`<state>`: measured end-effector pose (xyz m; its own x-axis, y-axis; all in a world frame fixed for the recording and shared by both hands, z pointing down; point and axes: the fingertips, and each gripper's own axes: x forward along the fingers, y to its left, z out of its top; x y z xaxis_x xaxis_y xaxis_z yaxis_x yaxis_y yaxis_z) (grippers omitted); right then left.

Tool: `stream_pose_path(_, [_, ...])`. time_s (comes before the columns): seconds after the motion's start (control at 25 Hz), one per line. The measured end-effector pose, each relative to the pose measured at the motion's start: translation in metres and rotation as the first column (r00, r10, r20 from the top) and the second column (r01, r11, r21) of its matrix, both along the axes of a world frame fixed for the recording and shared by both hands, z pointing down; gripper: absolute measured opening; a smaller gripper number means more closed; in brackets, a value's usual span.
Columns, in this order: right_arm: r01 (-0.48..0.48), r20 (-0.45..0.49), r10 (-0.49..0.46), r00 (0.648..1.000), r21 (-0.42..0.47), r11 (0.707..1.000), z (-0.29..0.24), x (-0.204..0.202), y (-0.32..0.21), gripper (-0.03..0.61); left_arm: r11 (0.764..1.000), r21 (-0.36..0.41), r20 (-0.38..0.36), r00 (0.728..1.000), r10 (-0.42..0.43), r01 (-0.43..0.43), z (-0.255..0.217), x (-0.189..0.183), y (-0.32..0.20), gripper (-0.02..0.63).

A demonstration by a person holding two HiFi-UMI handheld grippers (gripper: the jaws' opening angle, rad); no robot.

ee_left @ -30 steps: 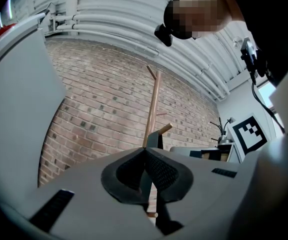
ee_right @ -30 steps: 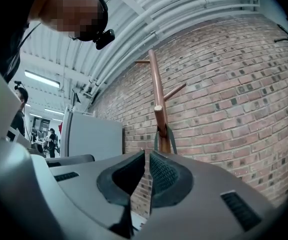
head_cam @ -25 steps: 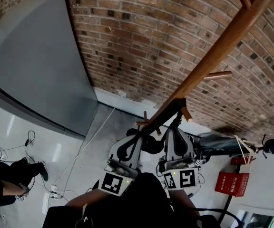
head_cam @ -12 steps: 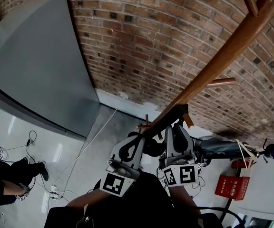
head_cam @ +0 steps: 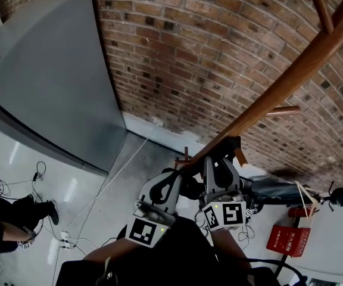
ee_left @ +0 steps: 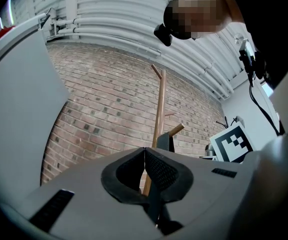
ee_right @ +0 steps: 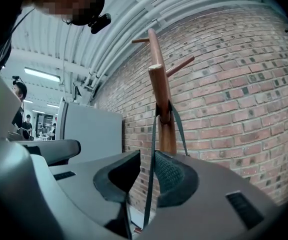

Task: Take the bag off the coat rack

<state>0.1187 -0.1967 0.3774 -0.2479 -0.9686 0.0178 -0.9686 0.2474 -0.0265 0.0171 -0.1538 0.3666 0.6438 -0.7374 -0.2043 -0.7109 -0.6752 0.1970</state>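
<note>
A wooden coat rack (head_cam: 278, 88) slants from the top right down to the middle of the head view, in front of a brick wall. A black bag strap (head_cam: 230, 143) is looped over one of its pegs. Both grippers are raised close below that peg. My left gripper (head_cam: 172, 170) (ee_left: 144, 151) has its pad tips touching, and a dark strap (ee_left: 152, 204) hangs from between them. My right gripper (head_cam: 219, 161) (ee_right: 146, 166) stands slightly open, with the strap (ee_right: 153, 149) running down from the peg (ee_right: 164, 109) through the gap. The bag's body is hidden.
A tall grey cabinet (head_cam: 46, 82) stands against the brick wall (head_cam: 189, 52) at the left. Cables and a power strip (head_cam: 70, 237) lie on the floor, and a seated person's legs (head_cam: 5, 219) show at far left. A red box (head_cam: 287, 240) sits at lower right.
The right gripper has risen slightly toward the peg and its marker cube sits a little higher. The left gripper has barely moved.
</note>
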Motion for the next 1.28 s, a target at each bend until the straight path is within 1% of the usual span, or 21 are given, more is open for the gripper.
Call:
stream_pose_path(0.24, [-0.012, -0.001, 0.012, 1.0, 0.007, 1.0, -0.002, 0.001, -0.008, 0.075, 1.0, -0.009, -0.003, 1.0, -0.003, 0.003, 0.002, -0.004, -0.002, 0.018])
stream_pose_path(0.28, [-0.009, -0.002, 0.009, 1.0, 0.01, 1.0, -0.002, 0.001, -0.009, 0.063, 1.0, -0.01, -0.003, 1.0, -0.004, 0.004, 0.002, -0.005, -0.003, 0.018])
stream_pose_path(0.32, [-0.006, -0.003, 0.006, 1.0, 0.013, 1.0, -0.003, 0.0, -0.009, 0.034, 1.0, -0.011, -0.003, 1.0, -0.006, 0.006, 0.002, -0.005, -0.003, 0.018])
stream_pose_path(0.4, [-0.002, -0.001, 0.002, 1.0, 0.015, 1.0, -0.003, 0.001, -0.009, 0.023, 1.0, -0.011, -0.004, 1.0, -0.009, 0.009, 0.002, -0.007, -0.004, 0.018])
stream_pose_path(0.52, [-0.009, -0.001, 0.009, 1.0, 0.017, 1.0, -0.003, 0.003, -0.01, 0.02, 1.0, -0.013, -0.008, 1.0, -0.01, 0.01, 0.002, -0.009, -0.006, 0.018])
stream_pose_path(0.72, [0.027, 0.005, -0.027, 1.0, 0.018, 0.999, -0.007, -0.006, -0.008, 0.02, 1.0, -0.016, -0.004, 1.0, -0.012, 0.012, 0.003, -0.011, -0.005, 0.018])
stream_pose_path(1.04, [0.033, 0.004, -0.033, 0.999, 0.028, 0.999, -0.018, -0.008, -0.003, 0.02, 1.0, -0.013, 0.003, 1.0, -0.022, 0.022, 0.002, -0.015, -0.006, 0.018])
stream_pose_path(1.28, [0.04, 0.019, -0.04, 0.999, 0.039, 0.998, -0.028, -0.01, 0.002, 0.02, 0.999, -0.003, 0.01, 0.999, -0.046, 0.046, -0.002, -0.019, -0.005, 0.018])
